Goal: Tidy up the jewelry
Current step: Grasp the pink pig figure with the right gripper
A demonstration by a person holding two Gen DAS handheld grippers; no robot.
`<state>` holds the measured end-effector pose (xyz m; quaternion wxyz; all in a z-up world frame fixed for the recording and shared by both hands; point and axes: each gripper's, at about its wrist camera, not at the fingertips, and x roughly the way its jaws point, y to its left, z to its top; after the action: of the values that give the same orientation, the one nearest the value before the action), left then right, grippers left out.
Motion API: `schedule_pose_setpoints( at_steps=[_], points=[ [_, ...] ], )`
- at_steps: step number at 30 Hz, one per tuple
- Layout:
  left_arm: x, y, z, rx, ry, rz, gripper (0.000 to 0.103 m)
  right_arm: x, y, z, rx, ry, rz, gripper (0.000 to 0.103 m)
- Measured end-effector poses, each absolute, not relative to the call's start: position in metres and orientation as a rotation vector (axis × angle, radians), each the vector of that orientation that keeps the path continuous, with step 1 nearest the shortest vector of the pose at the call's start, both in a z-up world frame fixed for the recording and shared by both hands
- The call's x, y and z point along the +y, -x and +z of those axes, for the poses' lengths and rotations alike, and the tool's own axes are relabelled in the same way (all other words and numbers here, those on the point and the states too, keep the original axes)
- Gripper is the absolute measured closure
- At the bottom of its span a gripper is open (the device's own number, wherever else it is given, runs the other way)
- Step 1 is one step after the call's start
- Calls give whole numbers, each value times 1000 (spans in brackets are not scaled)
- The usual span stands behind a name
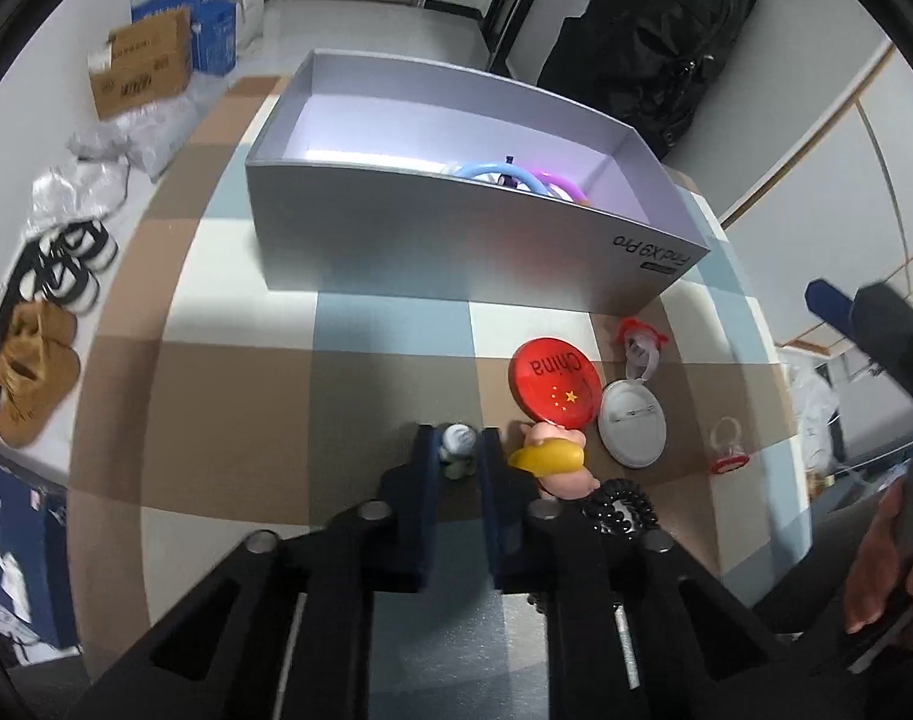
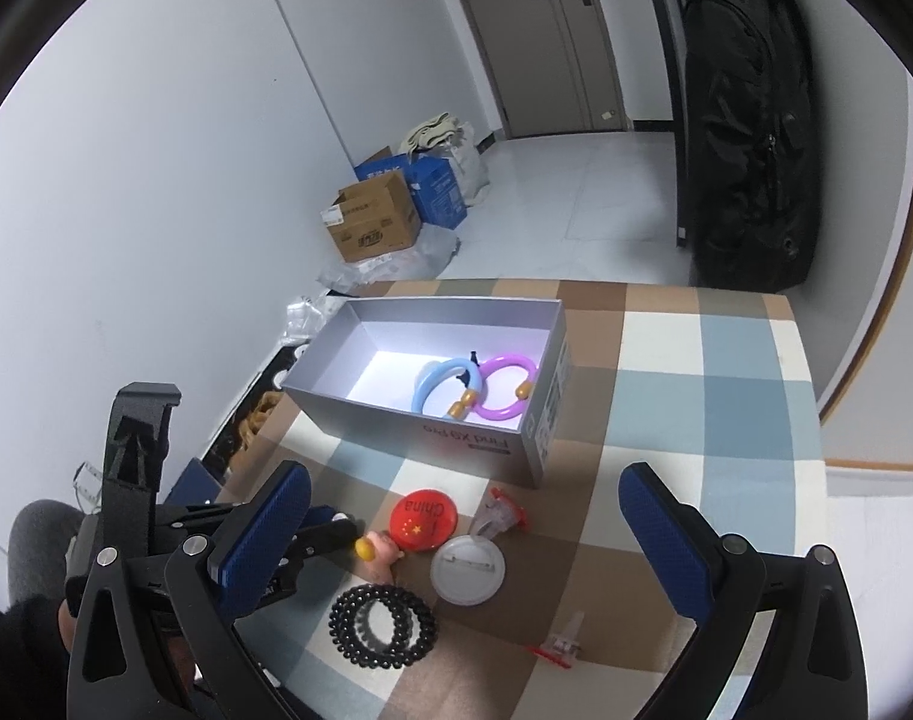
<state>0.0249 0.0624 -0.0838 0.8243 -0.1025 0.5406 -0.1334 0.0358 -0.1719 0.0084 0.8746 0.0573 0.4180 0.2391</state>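
The left gripper (image 1: 463, 441) is clenching a small pale-green and white trinket (image 1: 458, 450) between its jaws, low over the checked counter (image 1: 240, 396), at about 6 o'clock from the open grey box (image 1: 456, 240). Just beside it, at 3 o'clock, a pink pig figurine with a yellow band (image 1: 555, 461) is lying against a red "China" badge (image 1: 552, 389). A white pin-back badge (image 1: 630, 423) is sitting at 3 o'clock of the red one, with a black coiled hair tie (image 2: 383, 624) near the counter's front edge and two small red-and-clear clips (image 1: 639, 339) near the badges. Inside the box, a blue ring (image 2: 447, 387) and a purple ring (image 2: 507, 387) are resting together. The right gripper (image 2: 468, 546) is hovering over the badges, its jaws released and holding nothing
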Motion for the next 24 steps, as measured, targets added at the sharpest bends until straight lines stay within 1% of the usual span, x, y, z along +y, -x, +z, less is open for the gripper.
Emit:
schedule_pose_setpoints(
  at_steps=[6, 10, 14, 19, 22, 24],
  points=[
    [63, -28, -83, 1171, 244, -276, 96, -169, -36, -1, 897, -65, 478, 0],
    [72, -33, -84, 1189, 309, -260, 96, -169, -35, -6, 914, -60, 487, 0],
    [79, -34, -76, 1164, 368, -266, 96, -166, -36, -11, 977, -99, 529, 1],
    [92, -30, -66, 1121, 432, -251, 96, -154, -31, -18, 1008, -95, 573, 1],
    [97, -30, -56, 1082, 474, -254, 96, -144, -28, -25, 1036, -81, 599, 7],
    [99, -29, -51, 1056, 478, -250, 96, -135, -26, -32, 1065, -66, 616, 19]
  ],
)
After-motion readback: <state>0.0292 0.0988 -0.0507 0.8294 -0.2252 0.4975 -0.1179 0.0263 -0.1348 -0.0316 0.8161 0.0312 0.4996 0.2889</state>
